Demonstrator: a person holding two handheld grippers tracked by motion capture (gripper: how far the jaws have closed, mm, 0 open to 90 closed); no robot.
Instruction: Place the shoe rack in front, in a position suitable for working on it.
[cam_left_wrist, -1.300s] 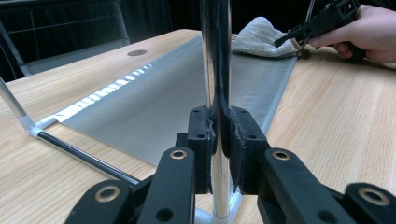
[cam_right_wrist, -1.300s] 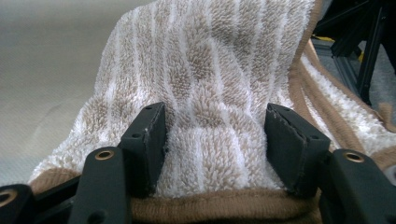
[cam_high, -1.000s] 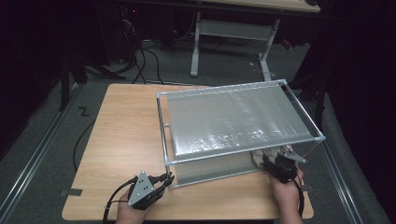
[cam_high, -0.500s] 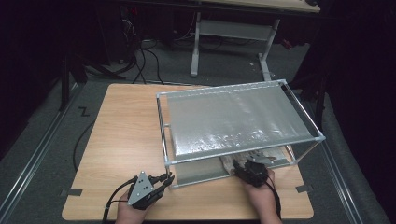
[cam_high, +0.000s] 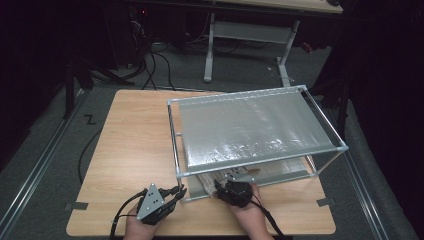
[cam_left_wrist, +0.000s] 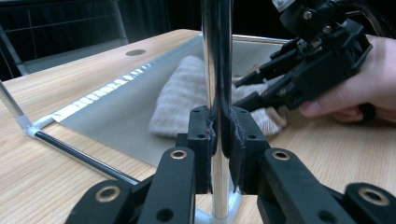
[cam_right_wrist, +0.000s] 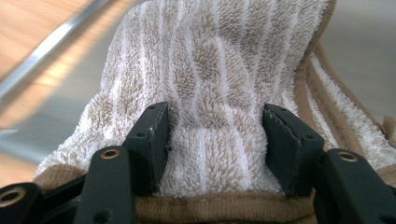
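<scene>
Towel (cam_right_wrist: 219, 79), striped beige and white, is being seen lying folded on the lower shelf (cam_high: 280, 172) of a metal-framed rack (cam_high: 255, 127), at the rack's near edge, roughly at 6 o'clock of the wooden table (cam_high: 135, 145). Compared with the earlier frames, the right gripper (cam_high: 234, 190) is being found shifted along the rack's front edge from the 4 o'clock corner towards 6 o'clock, while the left gripper (cam_high: 172, 196) is being kept where it was. The right gripper's jaws have just been closing slightly; they are being held fairly wide, with a fold of the towel bulging up between the two pads (cam_right_wrist: 154, 140) and the terry pile touching both inner faces. The left gripper's jaws are being pressed tight on the upright post (cam_left_wrist: 216, 70) at the rack's near left corner, at about 7 o'clock of the table. The rack's upper shelf (cam_high: 250, 125) is being shown as a bare grey sheet.
</scene>
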